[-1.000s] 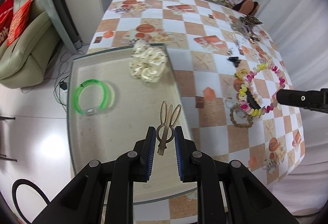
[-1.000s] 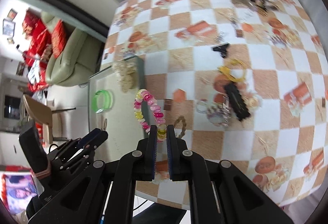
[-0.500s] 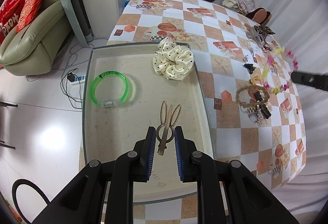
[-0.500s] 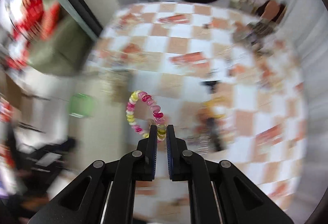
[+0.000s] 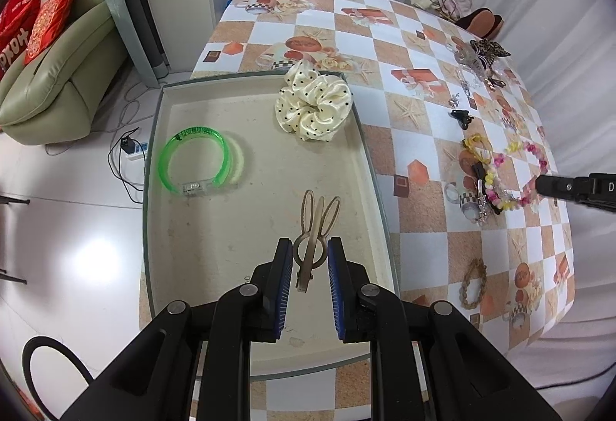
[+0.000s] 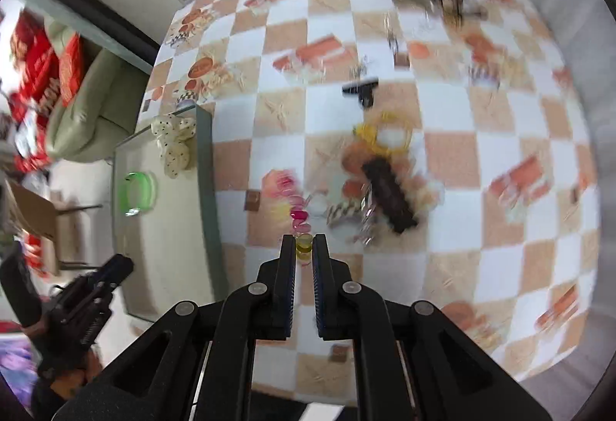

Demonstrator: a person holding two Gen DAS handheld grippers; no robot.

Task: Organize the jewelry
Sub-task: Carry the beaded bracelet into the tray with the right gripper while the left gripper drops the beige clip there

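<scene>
- Two tongs are at work over a checkered worktop (image 5: 404, 136).
- The left tongs (image 5: 308, 259) stand narrowly parted, pinching a tan bunny-ear hair clip (image 5: 313, 228) over the tray (image 5: 369, 166).
- In the tray lie a green bangle (image 5: 194, 161) and a cream dotted scrunchie (image 5: 312, 106).
- The right tongs (image 6: 304, 251) are nearly closed on a pink-and-yellow bead bracelet (image 6: 300, 224), which hangs blurred above the worktop, right of the tray.
- A braided bracelet (image 5: 472, 283) lies on the worktop, apart.
</scene>
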